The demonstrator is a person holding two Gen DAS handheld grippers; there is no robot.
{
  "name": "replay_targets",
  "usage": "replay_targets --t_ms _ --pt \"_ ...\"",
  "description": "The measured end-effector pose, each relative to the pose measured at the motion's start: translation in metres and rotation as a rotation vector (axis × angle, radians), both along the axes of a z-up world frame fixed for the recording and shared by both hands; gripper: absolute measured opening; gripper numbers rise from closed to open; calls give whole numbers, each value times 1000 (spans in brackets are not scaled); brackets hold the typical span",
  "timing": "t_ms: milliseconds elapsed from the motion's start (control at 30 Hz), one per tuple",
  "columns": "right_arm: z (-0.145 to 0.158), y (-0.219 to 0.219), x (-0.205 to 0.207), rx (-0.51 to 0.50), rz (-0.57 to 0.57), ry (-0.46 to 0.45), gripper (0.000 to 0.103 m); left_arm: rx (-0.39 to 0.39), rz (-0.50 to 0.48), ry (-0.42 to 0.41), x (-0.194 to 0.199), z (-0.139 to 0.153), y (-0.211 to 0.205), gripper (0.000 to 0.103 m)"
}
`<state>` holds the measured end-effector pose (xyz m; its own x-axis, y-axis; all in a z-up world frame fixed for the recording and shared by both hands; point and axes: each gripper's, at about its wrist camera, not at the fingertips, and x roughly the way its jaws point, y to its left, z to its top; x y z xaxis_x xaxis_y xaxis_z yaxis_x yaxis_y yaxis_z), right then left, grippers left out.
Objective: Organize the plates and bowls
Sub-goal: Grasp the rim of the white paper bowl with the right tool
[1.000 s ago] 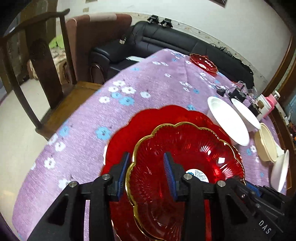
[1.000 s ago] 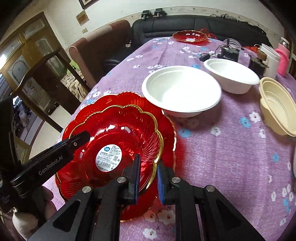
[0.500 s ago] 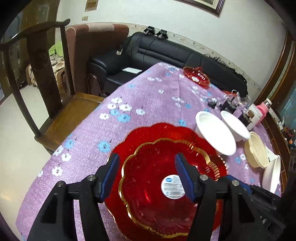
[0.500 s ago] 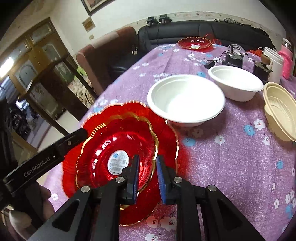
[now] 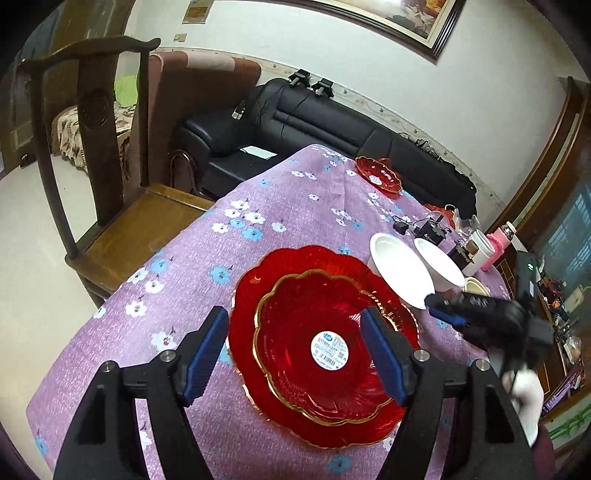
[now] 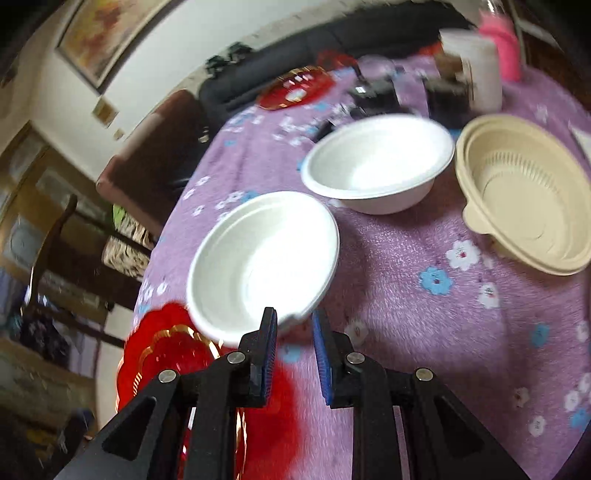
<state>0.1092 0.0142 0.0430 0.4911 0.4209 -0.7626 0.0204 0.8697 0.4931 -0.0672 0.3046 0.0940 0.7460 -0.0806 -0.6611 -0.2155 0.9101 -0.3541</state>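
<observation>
You have a table under a purple flowered cloth, with a black leather sofa beyond its far end, a dark wooden chair off its left side and a framed picture on the white wall. Take the large red scalloped plate as your landmark: a smaller gold-rimmed red plate sits nested on it, with a round white sticker at its centre whose print is too small to read. Just beyond the landmark's far right edge stand two white bowls, a beige bowl past them, and another red dish well away near the sofa end.

Your left gripper has just been opening; its blue pads stand wide on either side of the nested plates and clear of them. Your right gripper shows only a narrow gap between its pads with nothing in it, hovering at the near rim of the closest white bowl; that view is blurred
</observation>
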Motion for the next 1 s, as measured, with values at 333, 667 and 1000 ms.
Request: replay_targets --t_ms 333,667,1000 --pt "-19 7 29 34 -43 72 22 5 -18 12 -7 -2 -7 73" --pt "6 -23 -19 -67 -19 -19 15 -22 -36 13 -12 -1 -18 73" --pt "21 -69 -75 27 12 -40 9 -51 -101 25 -12 -3 -48 73"
